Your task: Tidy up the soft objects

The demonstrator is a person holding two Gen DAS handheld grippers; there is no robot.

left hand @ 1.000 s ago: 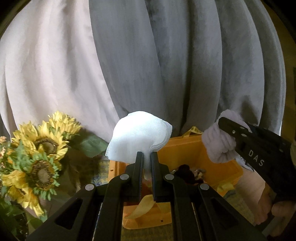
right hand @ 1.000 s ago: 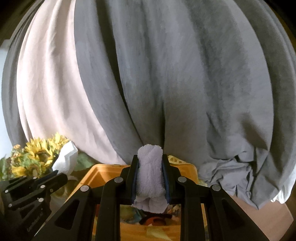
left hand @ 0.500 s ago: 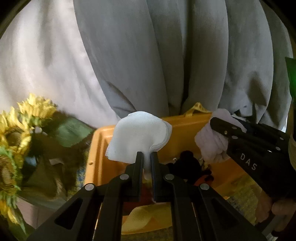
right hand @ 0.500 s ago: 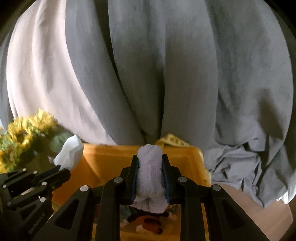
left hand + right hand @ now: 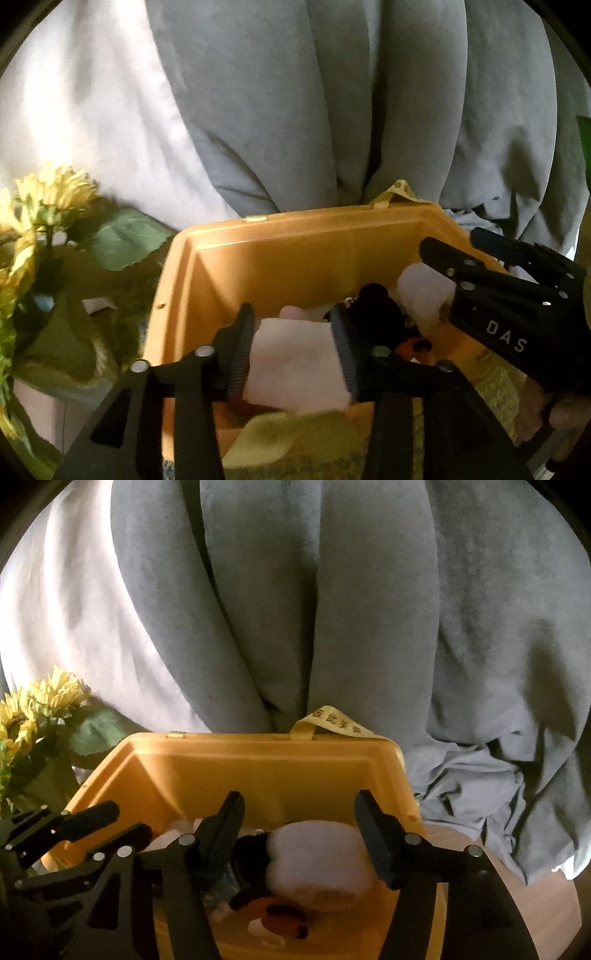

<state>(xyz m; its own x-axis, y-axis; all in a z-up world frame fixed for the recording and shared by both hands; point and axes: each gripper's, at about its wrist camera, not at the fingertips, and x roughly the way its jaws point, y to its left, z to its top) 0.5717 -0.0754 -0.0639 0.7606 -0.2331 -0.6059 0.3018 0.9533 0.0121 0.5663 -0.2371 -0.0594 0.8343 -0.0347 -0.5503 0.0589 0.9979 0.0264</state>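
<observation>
White cloths lie between both just-opened hand-held grippers point(image 5: 293, 345) point(image 5: 299, 829), over the yellow bin point(image 5: 258, 768).

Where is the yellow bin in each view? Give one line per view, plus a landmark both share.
Left wrist: the yellow bin fills the lower centre, behind the left gripper.
Right wrist: it spans the lower centre, around the right gripper.
Shared landmark: the sunflowers left of the bin.
</observation>
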